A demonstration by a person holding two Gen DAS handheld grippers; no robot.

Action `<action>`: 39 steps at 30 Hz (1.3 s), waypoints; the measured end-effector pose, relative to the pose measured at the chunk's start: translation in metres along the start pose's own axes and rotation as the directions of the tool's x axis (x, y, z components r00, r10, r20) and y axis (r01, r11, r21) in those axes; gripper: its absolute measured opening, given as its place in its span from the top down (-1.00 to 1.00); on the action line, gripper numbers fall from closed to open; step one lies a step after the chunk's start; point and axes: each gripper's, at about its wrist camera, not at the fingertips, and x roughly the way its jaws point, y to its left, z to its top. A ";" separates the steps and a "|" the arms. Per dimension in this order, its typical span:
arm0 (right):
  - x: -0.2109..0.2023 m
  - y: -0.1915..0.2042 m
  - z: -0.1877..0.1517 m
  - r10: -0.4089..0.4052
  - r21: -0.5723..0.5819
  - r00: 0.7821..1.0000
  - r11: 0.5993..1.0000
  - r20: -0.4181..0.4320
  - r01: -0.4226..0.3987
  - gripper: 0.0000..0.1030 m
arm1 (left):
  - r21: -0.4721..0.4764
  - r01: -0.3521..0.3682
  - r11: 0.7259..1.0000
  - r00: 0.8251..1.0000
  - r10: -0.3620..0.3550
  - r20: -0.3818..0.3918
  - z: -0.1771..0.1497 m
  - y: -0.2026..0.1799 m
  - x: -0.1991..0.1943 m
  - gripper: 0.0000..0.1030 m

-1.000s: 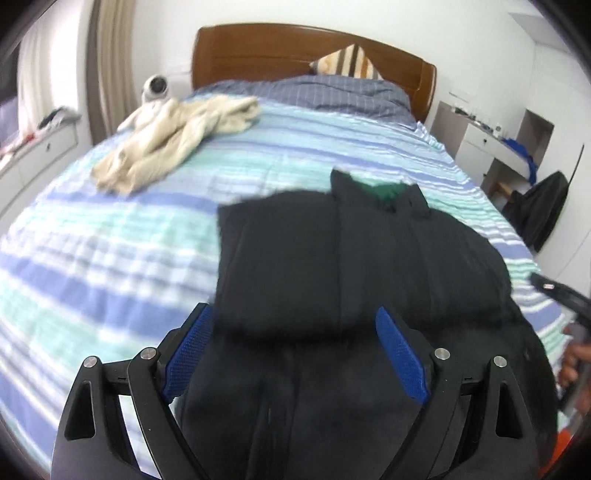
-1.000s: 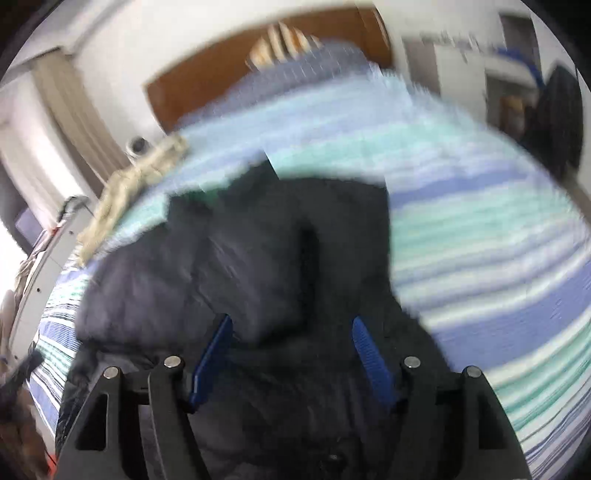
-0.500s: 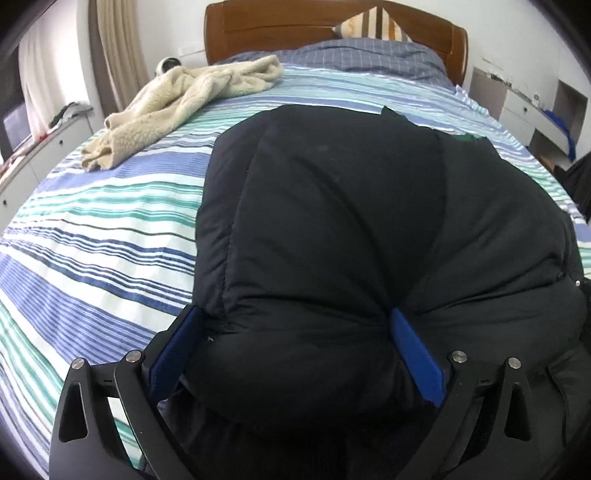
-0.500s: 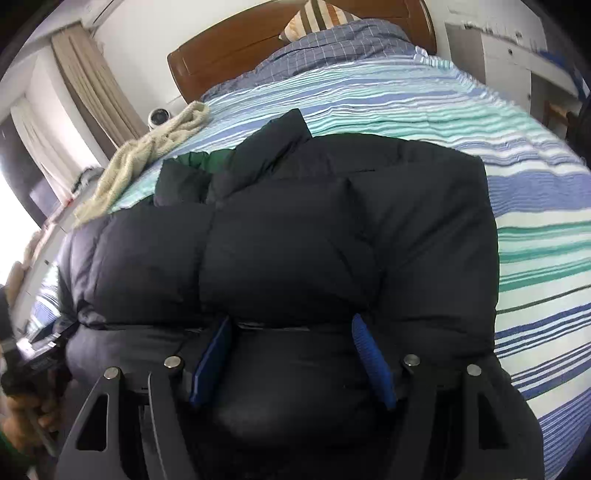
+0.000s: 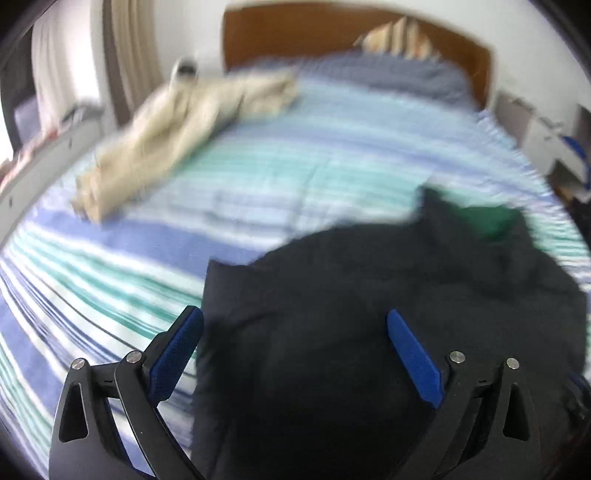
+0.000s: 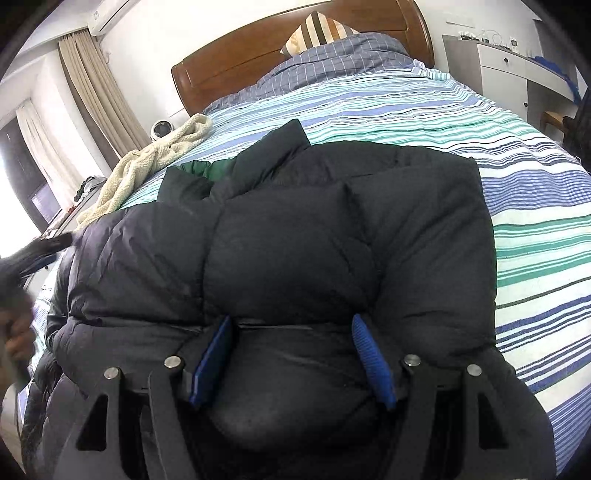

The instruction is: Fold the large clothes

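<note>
A black puffer jacket (image 6: 295, 240) with a green lining at the collar (image 6: 201, 168) lies folded on the striped bed (image 6: 535, 229). My right gripper (image 6: 290, 320) is shut on a thick fold of its near edge, and the padding bulges between the blue pads (image 6: 369, 354). In the blurred left wrist view, my left gripper (image 5: 293, 314) is wide open above the jacket's (image 5: 369, 332) left edge. One finger is over the sheet (image 5: 110, 277) and nothing is pinched. A person's hand (image 6: 14, 332) shows at the left edge of the right wrist view.
A cream fleece garment (image 5: 177, 133) lies crumpled at the far left of the bed, near a small round white device (image 6: 162, 129). Behind stand a wooden headboard (image 6: 229, 70) and a striped pillow (image 6: 317, 31). White cabinets (image 6: 498, 66) stand at the right, curtains (image 6: 96, 92) at the left.
The left gripper opened off the jacket fold and drew away leftwards, so more bed shows. The right gripper came down with its fold, then held still.
</note>
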 end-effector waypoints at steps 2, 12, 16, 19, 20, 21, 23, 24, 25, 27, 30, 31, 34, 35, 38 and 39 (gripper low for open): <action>-0.002 -0.001 -0.002 0.004 -0.002 1.000 1.000 0.007 -0.004 -0.33 | -0.122 0.092 0.988 0.993 -0.100 -0.067 -0.006 0.020 0.030 -0.99; 0.001 -0.002 -0.005 -0.003 -0.006 1.000 1.000 0.018 0.003 -0.33 | -0.152 0.136 0.979 0.990 -0.141 -0.020 -0.020 0.030 0.036 -0.99; 0.002 -0.001 -0.005 -0.008 -0.006 1.000 1.000 0.018 0.008 -0.33 | -0.133 0.086 0.987 0.994 -0.094 -0.055 -0.022 0.022 0.022 -0.99; 0.002 0.000 -0.004 -0.014 -0.009 1.000 1.000 0.014 0.014 -0.33 | -0.109 0.105 0.989 0.992 -0.111 -0.053 -0.027 0.022 -0.017 -0.97; 0.002 0.000 -0.004 -0.016 -0.010 1.000 1.000 0.014 0.016 -0.33 | -0.094 0.137 0.986 0.989 -0.141 -0.042 -0.030 0.022 -0.032 -0.97; 0.003 0.000 -0.004 -0.016 -0.010 1.000 1.000 0.014 0.016 -0.33 | -0.062 0.166 0.984 0.985 -0.168 -0.030 -0.036 0.020 -0.053 -0.98; 0.003 0.001 -0.003 -0.017 -0.011 1.000 1.000 0.014 0.017 -0.34 | 0.045 0.188 0.981 0.982 -0.187 -0.019 -0.055 0.011 -0.094 -0.98; 0.003 0.001 -0.003 -0.020 -0.014 1.000 1.000 0.012 0.020 -0.34 | 0.101 0.188 0.977 0.982 -0.187 -0.019 -0.064 0.004 -0.110 -0.98; 0.002 0.002 -0.003 -0.025 -0.016 1.000 1.000 0.011 0.025 -0.34 | 0.166 0.189 0.968 0.982 -0.188 -0.024 -0.076 -0.005 -0.126 -0.98; 0.001 0.006 0.000 -0.041 -0.025 0.999 0.999 0.004 0.041 -0.34 | 0.254 0.201 0.946 0.979 -0.197 -0.043 -0.095 -0.019 -0.146 -0.98; -0.011 0.019 0.007 -0.115 -0.083 0.992 0.990 -0.043 0.112 -0.34 | 0.297 0.230 0.927 0.973 -0.218 -0.071 -0.123 -0.034 -0.166 -0.98; -0.021 0.024 0.007 -0.135 -0.097 0.990 0.987 -0.047 0.130 -0.34 | 0.290 0.244 0.926 0.970 -0.230 -0.082 -0.131 -0.037 -0.170 -0.98; -0.065 0.046 -0.002 -0.113 -0.133 0.992 0.986 -0.052 0.105 -0.35 | 0.264 0.259 0.929 0.966 -0.245 -0.087 -0.150 -0.041 -0.183 -0.98; -0.080 0.054 -0.009 -0.094 -0.155 0.994 0.984 -0.062 0.084 -0.35 | 0.264 0.259 0.929 0.966 -0.246 -0.084 -0.154 -0.043 -0.185 -0.98; -0.120 0.075 -0.048 -0.060 -0.210 0.990 0.977 -0.125 0.032 -0.35 | 0.252 0.263 0.931 0.965 -0.249 -0.087 -0.174 -0.049 -0.184 -0.98; -0.130 0.078 -0.066 -0.062 -0.217 0.986 0.976 -0.154 0.028 -0.35 | 0.253 0.256 0.933 0.966 -0.241 -0.090 -0.184 -0.050 -0.180 -0.98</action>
